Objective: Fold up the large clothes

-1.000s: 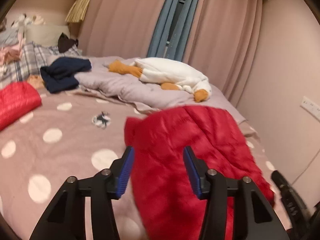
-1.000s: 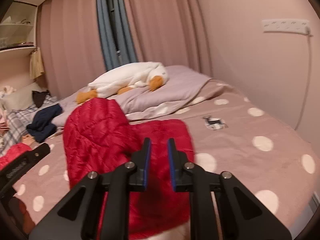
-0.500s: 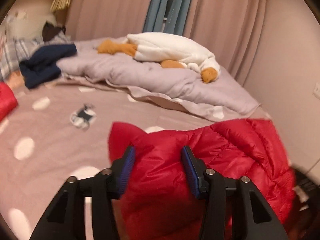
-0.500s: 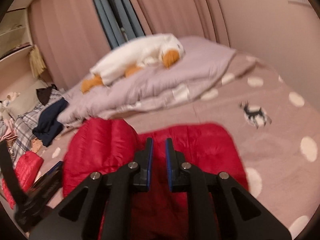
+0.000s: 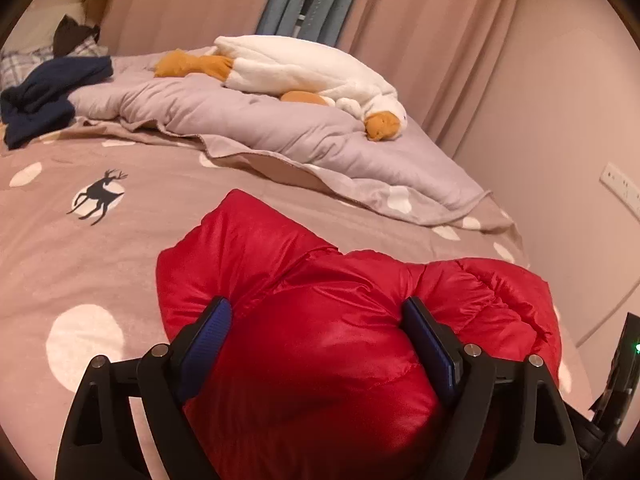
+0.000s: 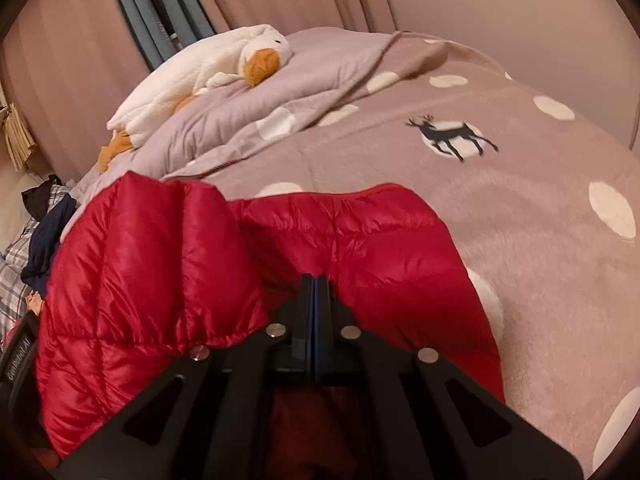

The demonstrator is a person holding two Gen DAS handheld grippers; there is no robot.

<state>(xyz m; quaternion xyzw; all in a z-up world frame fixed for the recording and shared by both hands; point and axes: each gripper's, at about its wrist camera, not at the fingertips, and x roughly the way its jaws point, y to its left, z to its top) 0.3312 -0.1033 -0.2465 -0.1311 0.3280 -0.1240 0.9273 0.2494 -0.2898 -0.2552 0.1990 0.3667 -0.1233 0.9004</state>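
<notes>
Left wrist view: red down jacket (image 5: 304, 320) lay bunched on bed (image 5: 80, 264), near side of goose plush (image 5: 312, 68). Left gripper (image 5: 316, 328) jaws opening, jacket bulging between. Right gripper (image 6: 316, 292) jaws clenched, apparently pinching jacket. Fold half-made; flattening, tidying left.

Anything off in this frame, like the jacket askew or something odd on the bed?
The red puffer jacket lies bunched and uneven, one part puffed up higher on one side, not yet a flat fold. The left claw is opening around it; the right claw is shut. Nothing looks damaged or spilled.
</notes>
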